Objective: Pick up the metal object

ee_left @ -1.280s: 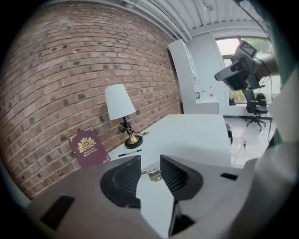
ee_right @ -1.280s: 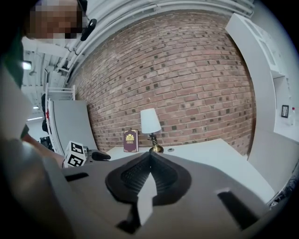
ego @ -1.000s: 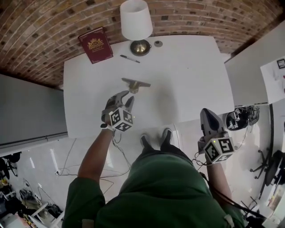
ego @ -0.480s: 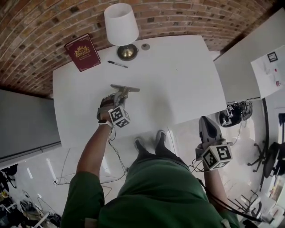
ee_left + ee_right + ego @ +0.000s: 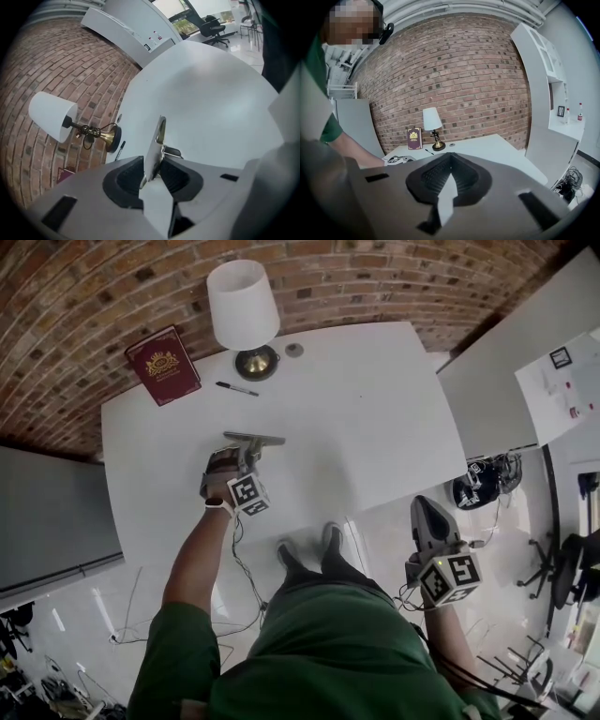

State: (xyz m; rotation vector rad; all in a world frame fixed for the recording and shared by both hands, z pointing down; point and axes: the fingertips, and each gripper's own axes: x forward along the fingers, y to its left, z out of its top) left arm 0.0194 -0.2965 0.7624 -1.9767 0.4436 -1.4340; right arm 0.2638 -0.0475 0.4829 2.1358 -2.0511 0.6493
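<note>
The metal object is a flat grey bar with a small brass part under it, lying on the white table left of centre. My left gripper reaches over its near side. In the left gripper view the bar stands edge-up between the two black pads, and my left gripper is closing on it; I see no firm pinch. My right gripper hangs off the table's front right over the floor, with its jaws shut and nothing in them.
At the table's back stand a white-shaded brass lamp, a dark red book, a black pen and a small round disc. Brick wall behind. Cables and dark gear lie on the floor at right.
My left gripper has moved forward along the table to the metal bar, which now sits between its jaws. The right gripper has stayed low at the right.
</note>
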